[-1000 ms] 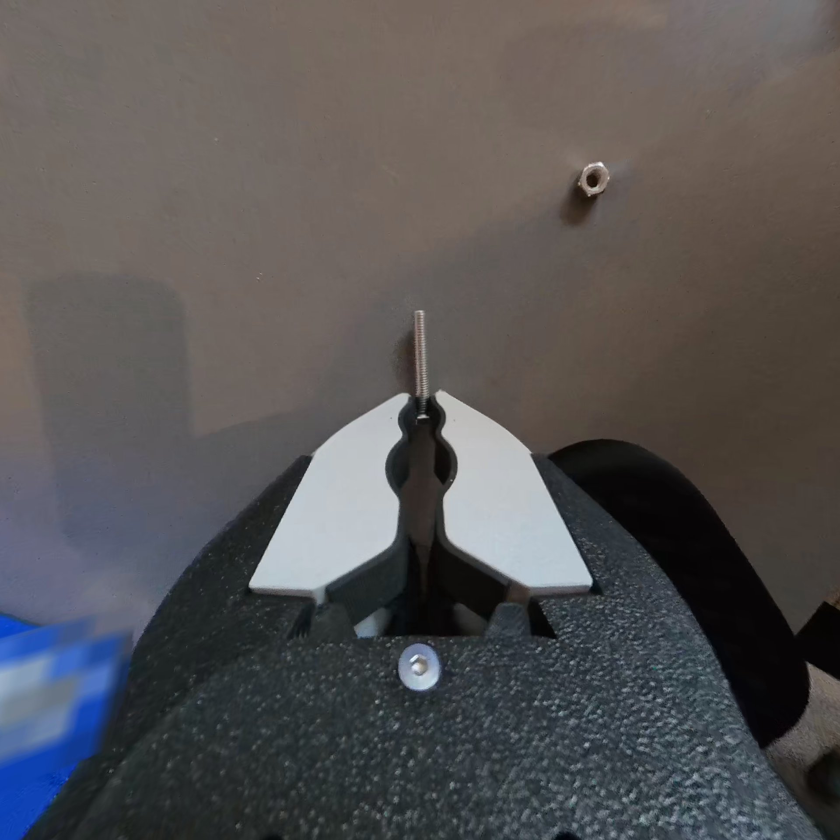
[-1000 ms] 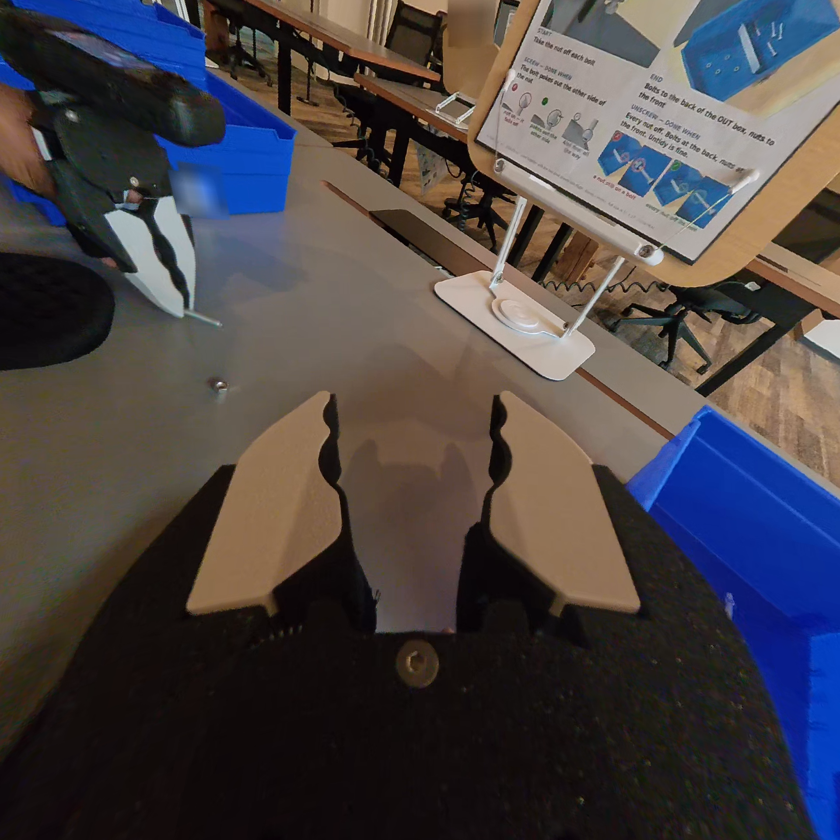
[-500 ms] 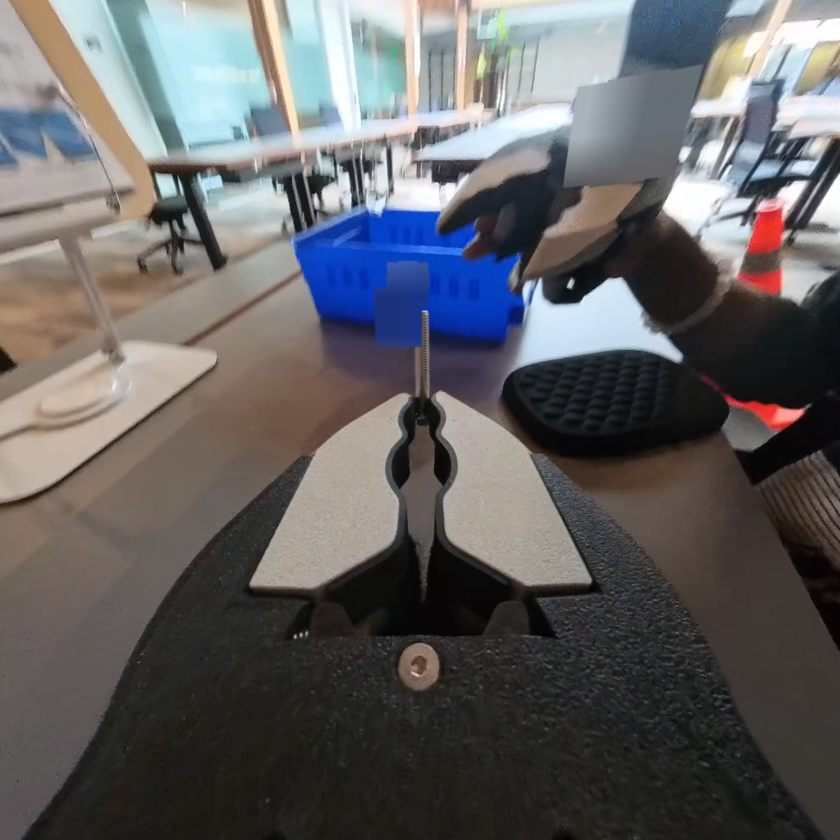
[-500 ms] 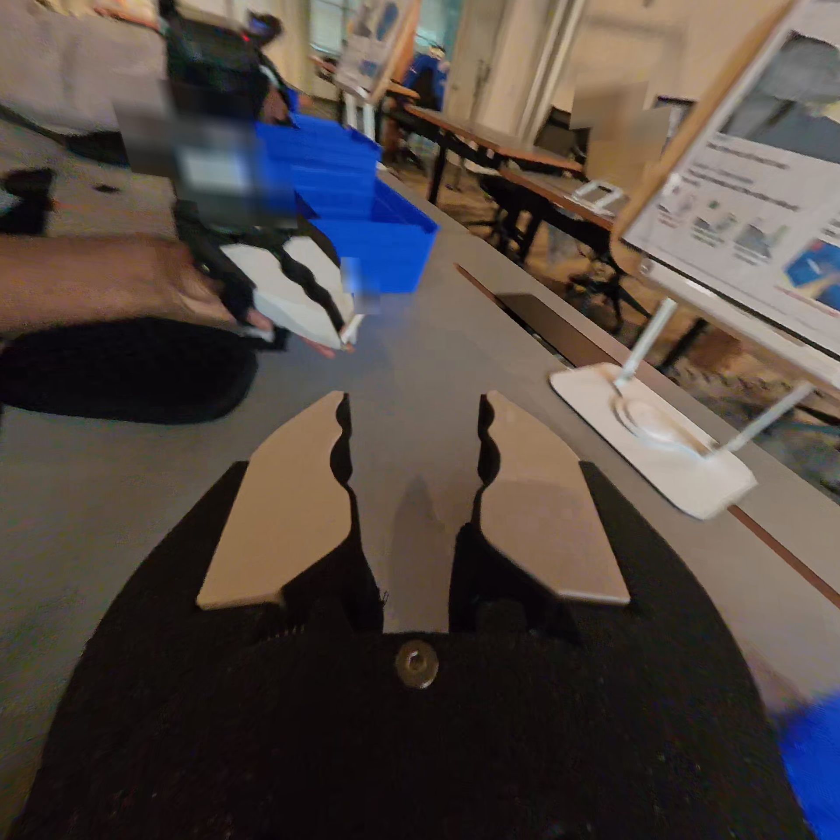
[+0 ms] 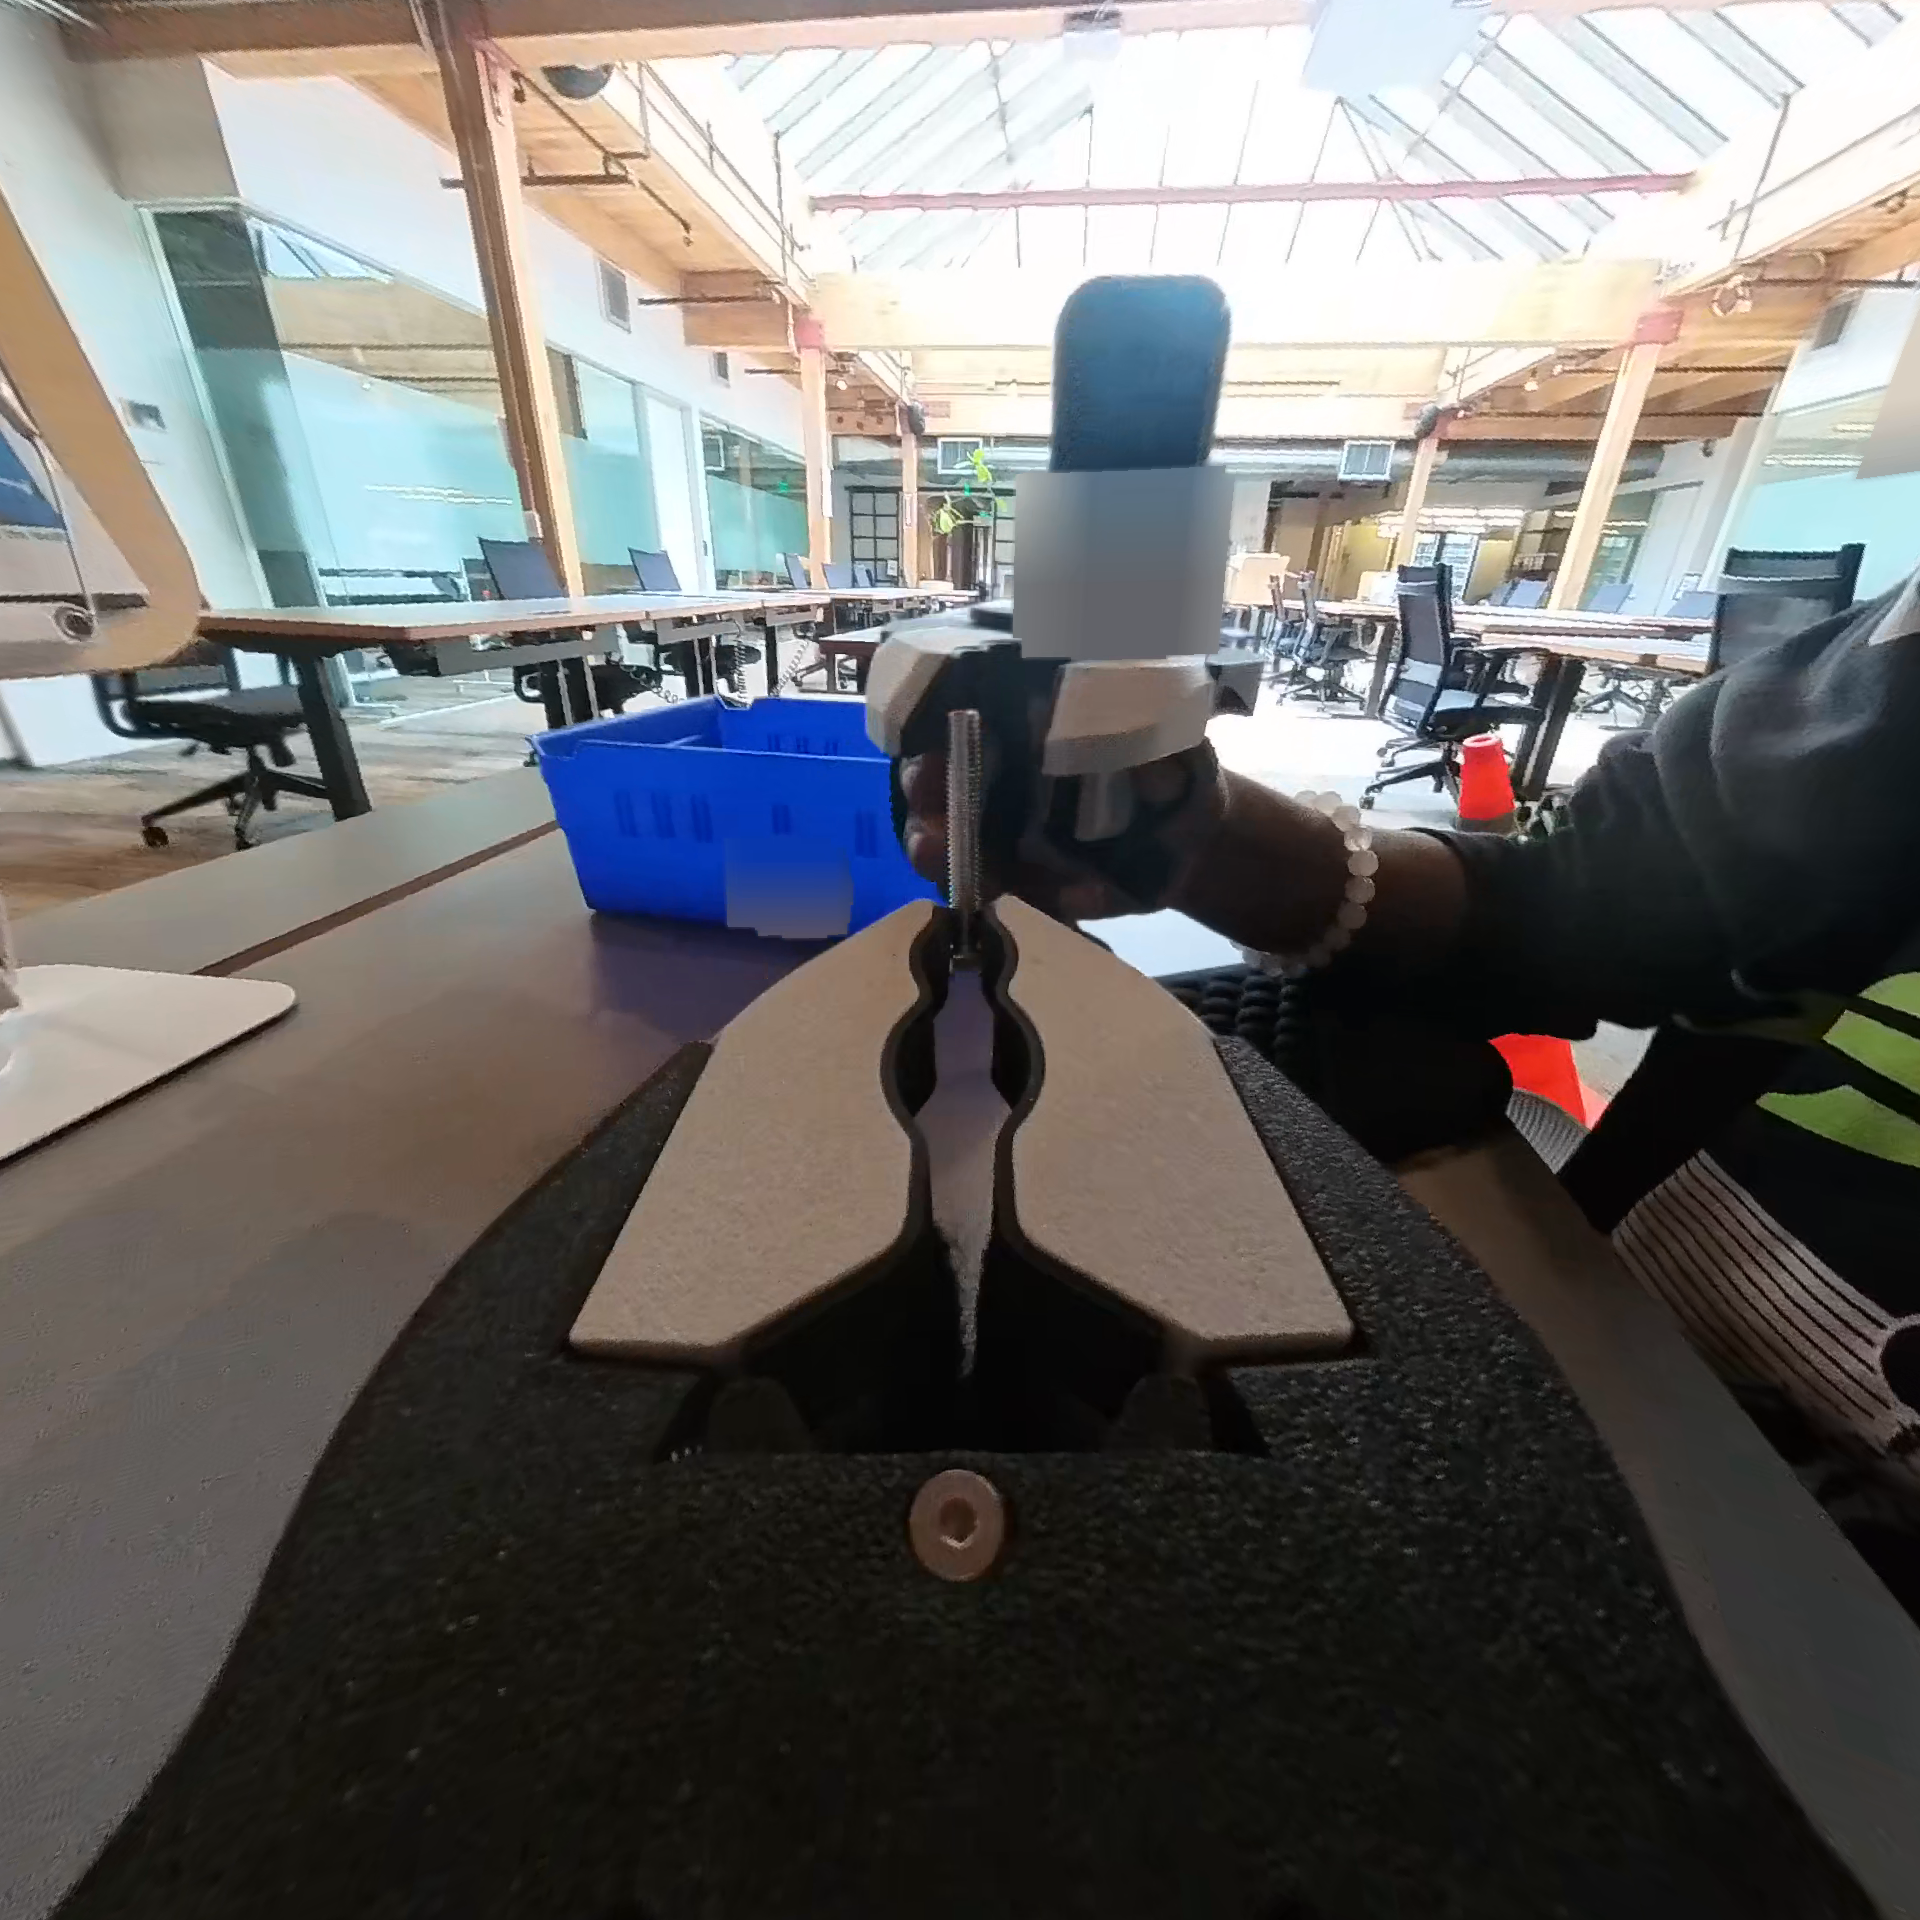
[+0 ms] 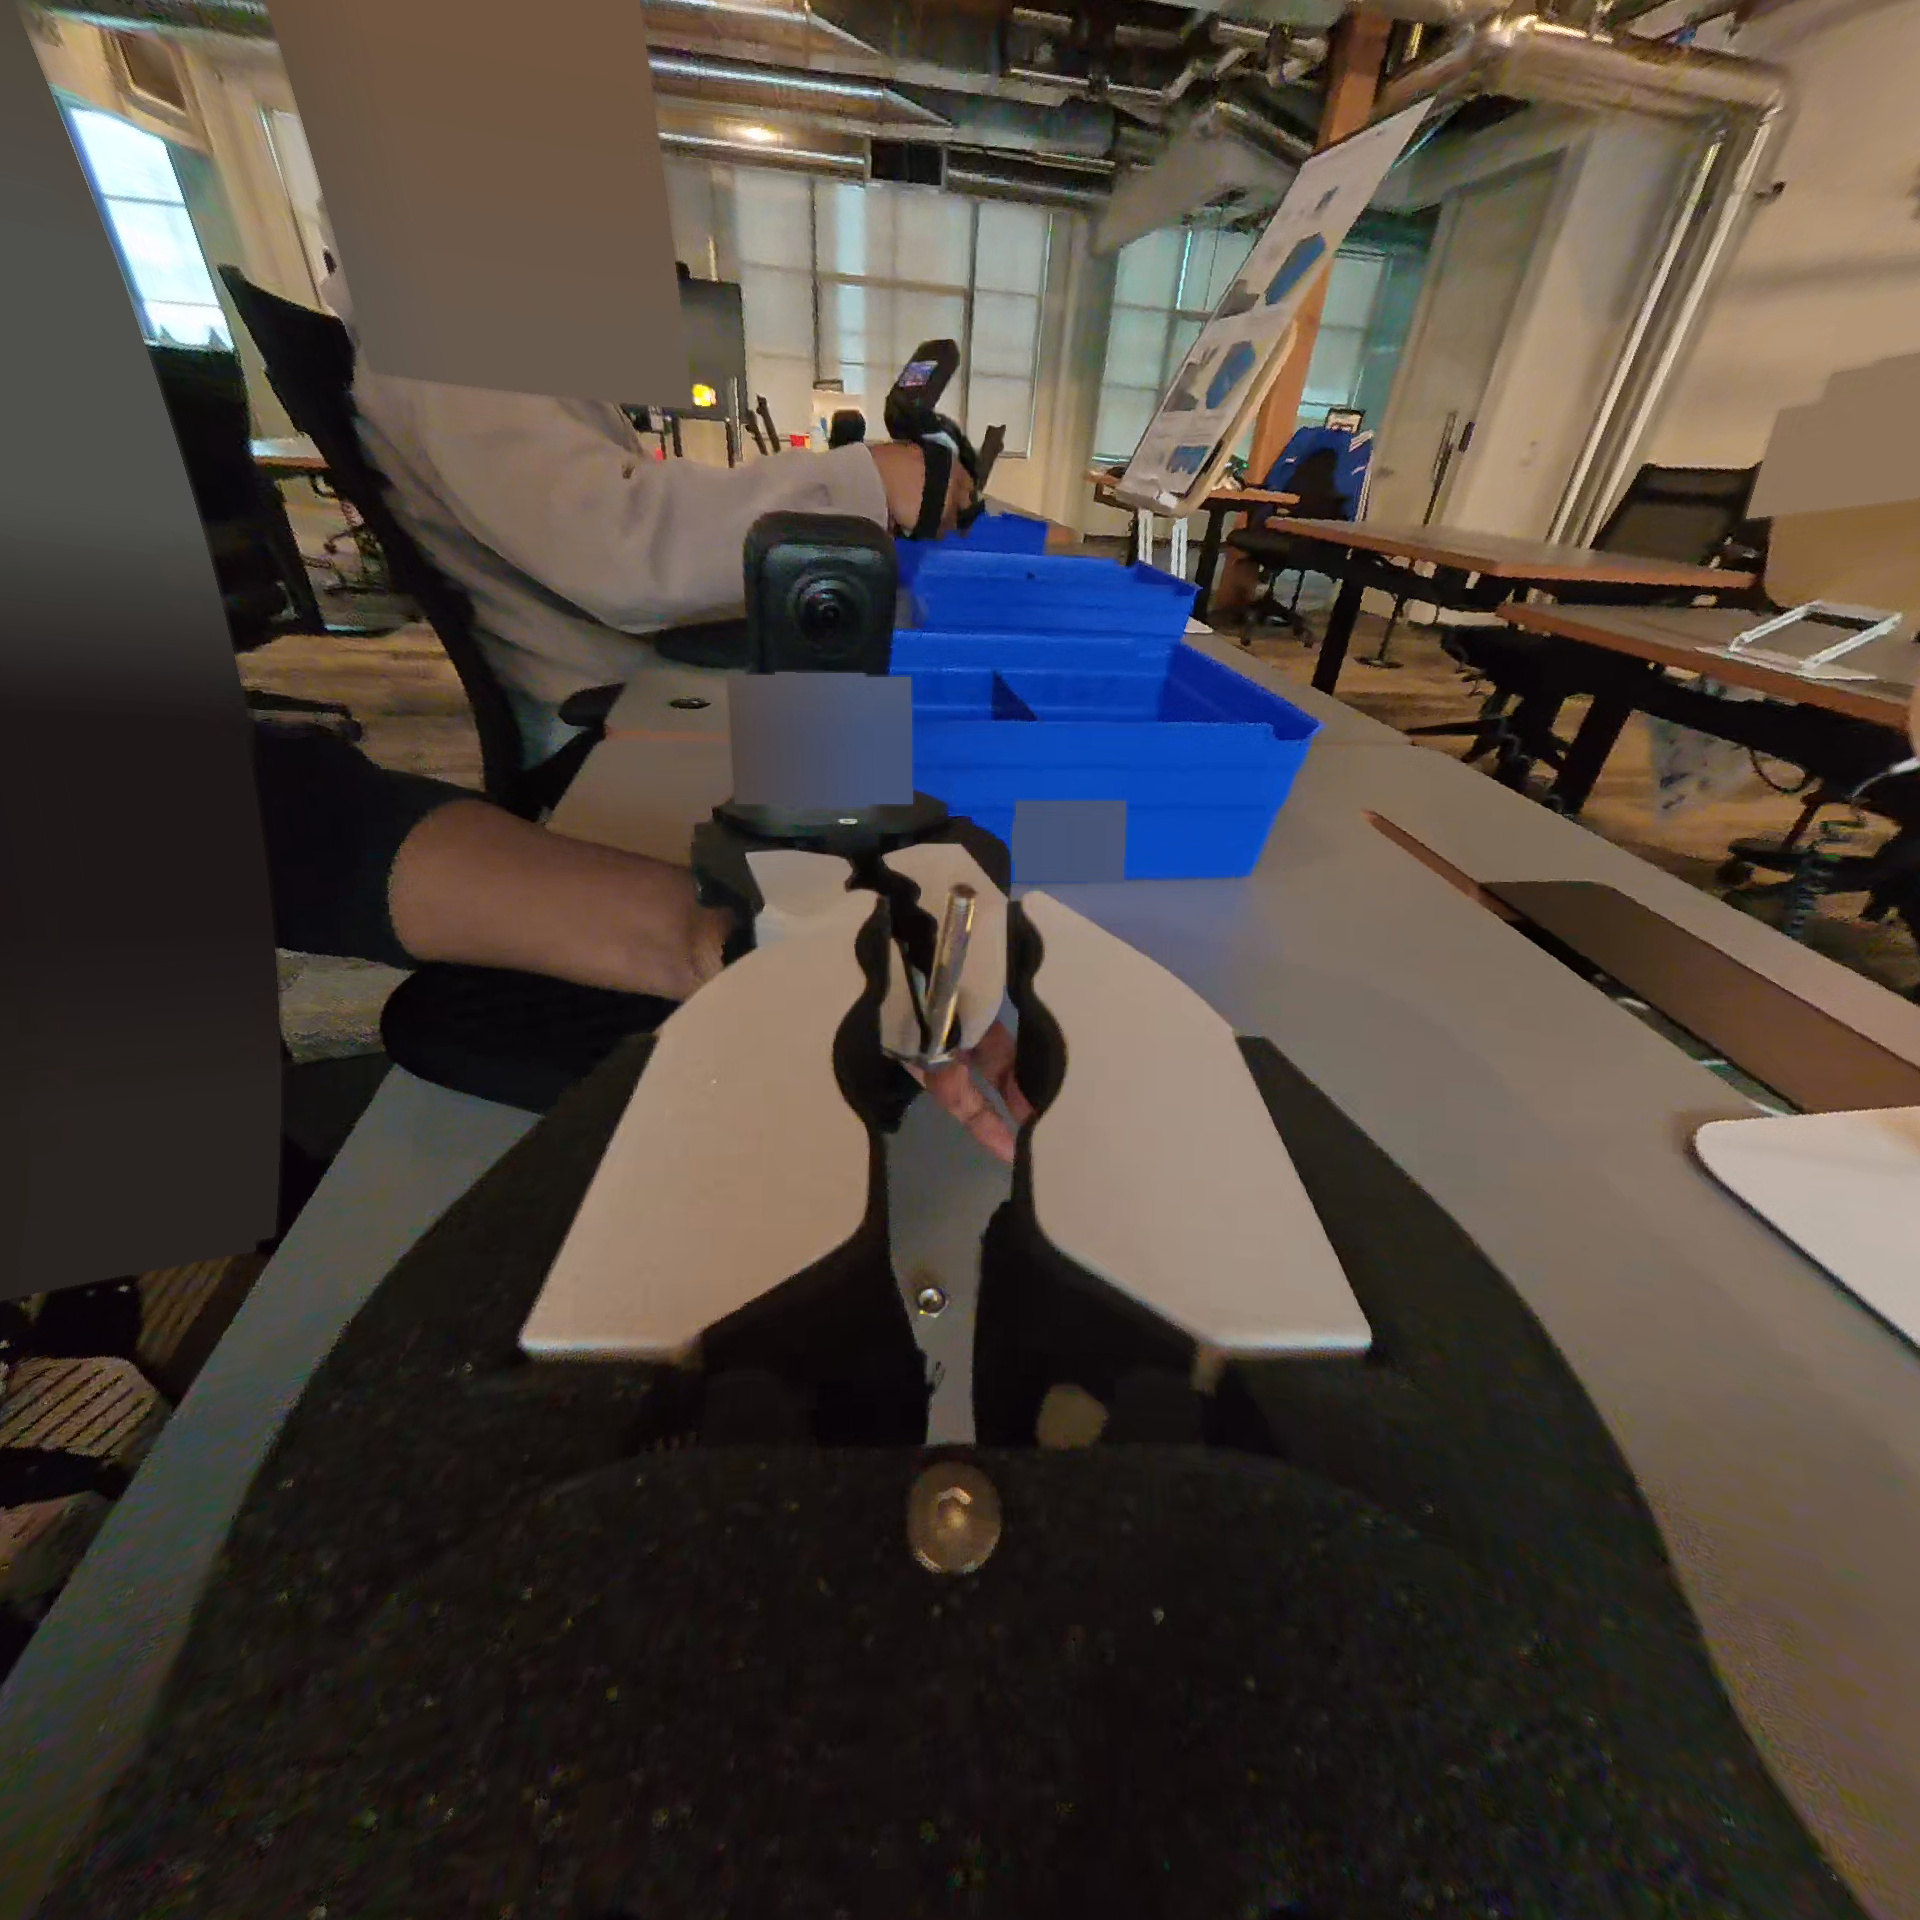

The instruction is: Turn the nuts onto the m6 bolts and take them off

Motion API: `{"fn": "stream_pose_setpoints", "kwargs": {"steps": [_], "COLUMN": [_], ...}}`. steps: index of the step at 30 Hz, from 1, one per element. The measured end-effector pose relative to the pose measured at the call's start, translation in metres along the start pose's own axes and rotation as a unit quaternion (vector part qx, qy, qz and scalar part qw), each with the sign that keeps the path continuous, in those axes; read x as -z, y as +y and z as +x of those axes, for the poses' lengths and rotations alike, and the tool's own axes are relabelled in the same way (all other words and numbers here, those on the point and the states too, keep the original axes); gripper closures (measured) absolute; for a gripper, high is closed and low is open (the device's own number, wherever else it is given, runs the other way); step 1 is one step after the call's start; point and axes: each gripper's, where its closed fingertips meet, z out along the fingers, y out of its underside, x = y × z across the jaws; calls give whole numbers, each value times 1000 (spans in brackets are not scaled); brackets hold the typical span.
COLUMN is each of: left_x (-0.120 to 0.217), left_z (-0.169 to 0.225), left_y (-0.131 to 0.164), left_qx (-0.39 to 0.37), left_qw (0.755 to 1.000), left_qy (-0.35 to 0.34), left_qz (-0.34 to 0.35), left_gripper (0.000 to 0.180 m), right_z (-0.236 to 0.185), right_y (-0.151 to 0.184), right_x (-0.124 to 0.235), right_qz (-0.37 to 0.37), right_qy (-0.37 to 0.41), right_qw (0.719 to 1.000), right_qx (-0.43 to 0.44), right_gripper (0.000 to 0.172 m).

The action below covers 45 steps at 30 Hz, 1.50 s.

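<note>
Open-plan office space with skylights and rows of desks lies behind a grey tabletop (image 5: 312, 1039). At the centre of the left wrist view, the bolt (image 5: 963, 821) stands upright, its threaded shank bare, its lower end pinched at the very tips of the left gripper (image 5: 964, 935), whose fingers (image 5: 790, 1143) are nearly together and press on it from both sides. Just beyond it hovers the right gripper (image 6: 951, 971), seen in its own view with the fingers (image 6: 727, 1143) narrowly apart and the bolt between them; no nut shows in them, and whether either pad touches the shank I cannot tell. A small nut (image 6: 930, 1299) lies on the tabletop low in that view. Behind stands a blue bin (image 5: 727, 810), with a white stand base (image 5: 104, 1039) at the left edge.

Judging the risk: the bolt is held only by its end, so a sideways nudge from the right gripper could tilt it or lever it out of the grip.
</note>
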Motion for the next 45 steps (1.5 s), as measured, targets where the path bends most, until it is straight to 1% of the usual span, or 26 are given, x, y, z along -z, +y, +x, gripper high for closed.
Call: {"fn": "stream_pose_setpoints", "kwargs": {"steps": [2, 3, 4, 8, 9, 11, 13, 15, 18, 23, 28, 34, 39, 43, 45], "left_x": [-2, -3, -4, -5, -5, -5, -5, -4, -7, -8, -7, -8, -9, -8, -7], "left_z": [3, 4, 4, 3, 2, 2, -1, -3, 1, 3, 3, 3, 3, -3, -6], "left_y": [4, 6, 8, 17, 18, 20, 25, 34, 41, 46, 46, 47, 47, 44, 41], "left_qx": [-1, -4, -8, -28, -35, -43, -58, -88, -106, -93, -80, -87, -95, -105, -112], "left_qw": [1000, 1000, 1000, 999, 998, 997, 995, 990, 986, 986, 988, 987, 986, 984, 984], "left_qy": [5, 6, 5, -3, -8, -16, -32, -39, -33, -25, -22, -23, -26, -50, -63], "left_qz": [-8, -13, -19, -45, -51, -54, -72, -106, -126, -134, -133, -136, -138, -132, -127], "left_gripper": [176, 175, 175, 175, 173, 165, 153, 153, 153, 155, 162, 163, 162, 162, 162], "right_z": [-1, -2, -3, -3, -1, 0, -1, -2, -2, -6, -8, -8, -5, 0, 1], "right_y": [6, 9, 11, 20, 21, 21, 20, 16, 19, 29, 28, 29, 31, 32, 31], "right_x": [-2, -2, -2, -2, -3, -3, -4, -4, -4, -8, -8, -9, -9, -11, -12], "right_qz": [-7, -11, -16, -45, -46, -42, -34, -22, -25, -45, -46, -48, -55, -66, -67], "right_qy": [-6, -8, -11, -1, 6, 18, 16, 15, 15, 3, -1, -2, 15, 57, 78], "right_qw": [1000, 1000, 1000, 999, 999, 999, 999, 1000, 1000, 999, 999, 999, 998, 994, 992], "right_qx": [-4, -3, 0, 11, 16, 16, 7, -1, -4, -15, -11, -21, -28, -69, -70], "right_gripper": [153, 158, 166, 167, 167, 167, 167, 167, 167, 167, 167, 167, 167, 167, 167]}}
